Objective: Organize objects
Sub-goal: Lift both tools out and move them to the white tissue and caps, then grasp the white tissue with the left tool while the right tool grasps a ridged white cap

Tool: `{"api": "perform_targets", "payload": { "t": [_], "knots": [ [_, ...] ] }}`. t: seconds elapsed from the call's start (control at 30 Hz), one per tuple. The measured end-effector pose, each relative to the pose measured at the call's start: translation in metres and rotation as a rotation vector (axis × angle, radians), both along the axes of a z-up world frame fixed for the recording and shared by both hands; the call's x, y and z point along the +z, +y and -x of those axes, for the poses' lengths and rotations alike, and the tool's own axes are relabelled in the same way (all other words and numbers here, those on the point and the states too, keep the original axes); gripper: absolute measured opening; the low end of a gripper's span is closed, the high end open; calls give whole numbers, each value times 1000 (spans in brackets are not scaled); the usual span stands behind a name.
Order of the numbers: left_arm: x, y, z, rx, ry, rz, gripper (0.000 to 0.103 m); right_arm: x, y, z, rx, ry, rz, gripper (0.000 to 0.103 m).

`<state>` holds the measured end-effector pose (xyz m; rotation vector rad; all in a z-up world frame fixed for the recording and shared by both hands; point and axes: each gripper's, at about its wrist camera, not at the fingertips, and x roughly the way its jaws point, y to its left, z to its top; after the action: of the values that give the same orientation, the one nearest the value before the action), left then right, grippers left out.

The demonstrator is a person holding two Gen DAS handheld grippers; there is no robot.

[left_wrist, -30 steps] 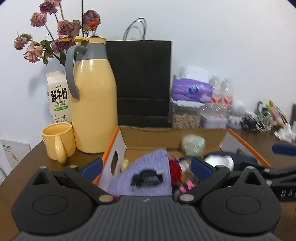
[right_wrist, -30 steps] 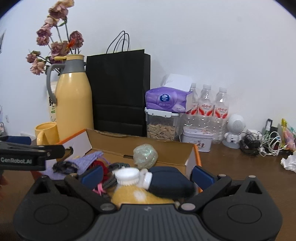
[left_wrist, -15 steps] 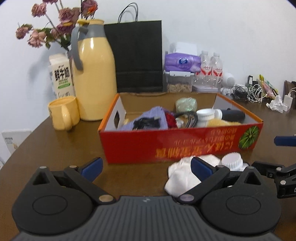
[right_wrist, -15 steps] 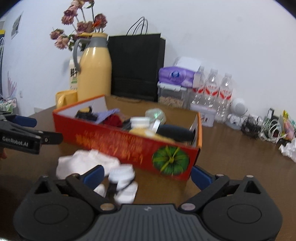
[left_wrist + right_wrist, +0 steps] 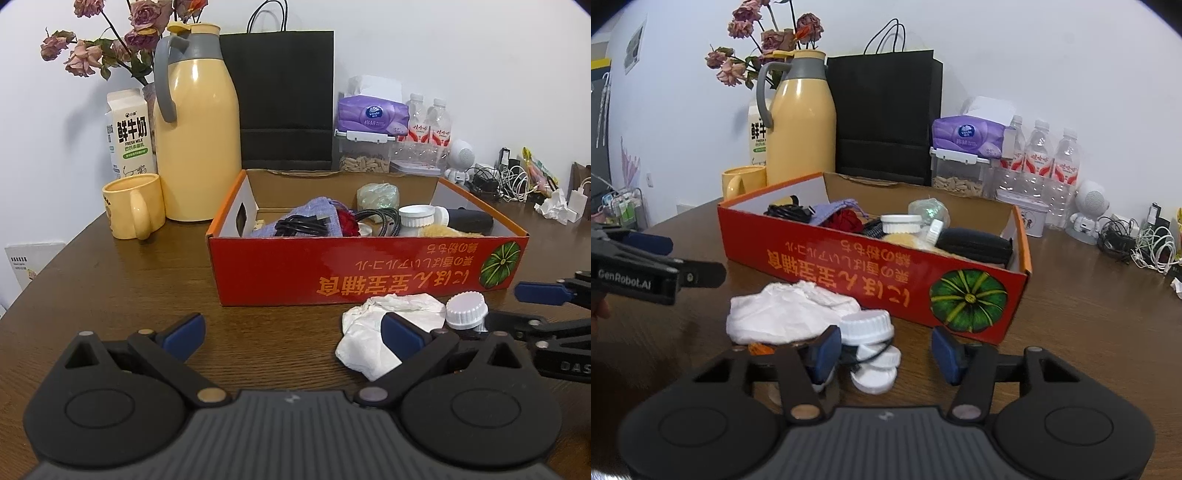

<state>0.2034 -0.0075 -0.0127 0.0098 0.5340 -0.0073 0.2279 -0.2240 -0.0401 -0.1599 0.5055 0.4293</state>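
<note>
Yellow jug (image 5: pixel 195 125) beside mug (image 5: pixel 133 210); black bag (image 5: pixel 284 99) (upright) behind.

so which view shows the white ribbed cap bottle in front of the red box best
The right wrist view: the white ribbed-cap bottle sits centred and close, beside smaller white caps. The left wrist view shows only its cap near the right edge, with the body hidden behind the tool's finger.

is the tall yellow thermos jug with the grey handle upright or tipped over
Upright. The tall yellow thermos jug stands on its base on the brown wooden table, lid on top, beside the yellow mug.
</note>
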Motion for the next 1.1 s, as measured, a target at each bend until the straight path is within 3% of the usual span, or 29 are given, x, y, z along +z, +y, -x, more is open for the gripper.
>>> {"api": "perform_targets", "payload": {
  "t": [0.3, 0.67, 1.1],
  "knots": [
    [0, 0, 1, -3, 6, 4, 103, -8, 24, -29, -4, 46, 22, 38],
    [-3, -1, -1, -3, 17, -4, 103, -7, 26, -21, 4, 0, 34, 37],
    [-15, -7, -9, -50, 77, -2, 103, 11, 2, -5, -33, -85, -31, 37]
  ]
}}
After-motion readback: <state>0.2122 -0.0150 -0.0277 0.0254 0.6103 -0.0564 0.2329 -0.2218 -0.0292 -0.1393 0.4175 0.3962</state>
